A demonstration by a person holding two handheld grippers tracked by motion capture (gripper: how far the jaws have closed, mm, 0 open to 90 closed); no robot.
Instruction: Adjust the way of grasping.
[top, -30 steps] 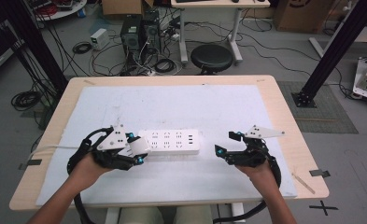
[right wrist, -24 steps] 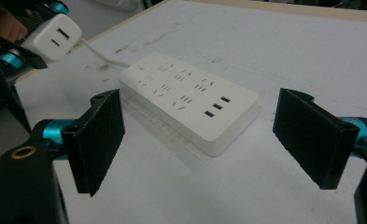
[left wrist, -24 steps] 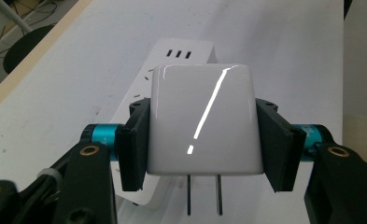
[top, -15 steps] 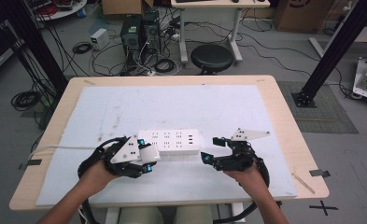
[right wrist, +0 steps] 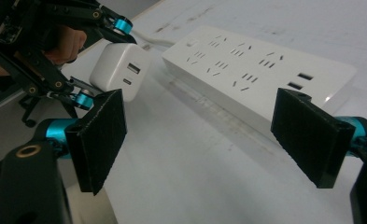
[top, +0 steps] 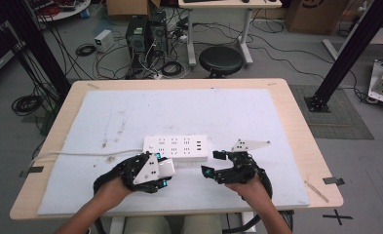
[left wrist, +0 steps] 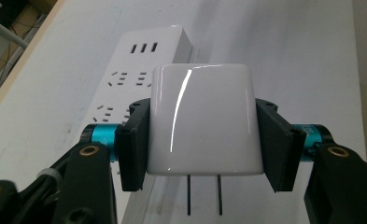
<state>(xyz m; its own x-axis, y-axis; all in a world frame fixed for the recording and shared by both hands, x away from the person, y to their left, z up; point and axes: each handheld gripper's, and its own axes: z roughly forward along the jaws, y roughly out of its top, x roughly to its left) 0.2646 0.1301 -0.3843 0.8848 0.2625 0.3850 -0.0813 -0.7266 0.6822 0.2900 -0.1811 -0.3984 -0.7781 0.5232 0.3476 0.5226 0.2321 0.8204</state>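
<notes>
A white power strip (top: pixel 176 147) lies near the middle of the white mat; it also shows as the strip (left wrist: pixel 139 74) and the strip (right wrist: pixel 251 74) in the gripper views. My left gripper (top: pixel 163 171) is shut on a white charger plug (left wrist: pixel 202 126), whose two prongs point down toward the camera. The charger (right wrist: pixel 120 72) hangs just off the strip's front left corner, and its USB ports show in the right gripper view. My right gripper (top: pixel 214 163) stands open in front of the strip's right end, with nothing between its pads (right wrist: pixel 102 135).
The strip's white cable (top: pixel 77 155) runs left across the mat (top: pixel 238 112) to the table edge. A black stool (top: pixel 220 59), computer cases and tangled cables sit on the floor beyond the table. A black frame leg (top: pixel 340 63) stands at the right.
Both hands have drawn inward toward each other and toward the near edge. The left gripper carried the charger right along the strip's front; the right gripper moved left.
</notes>
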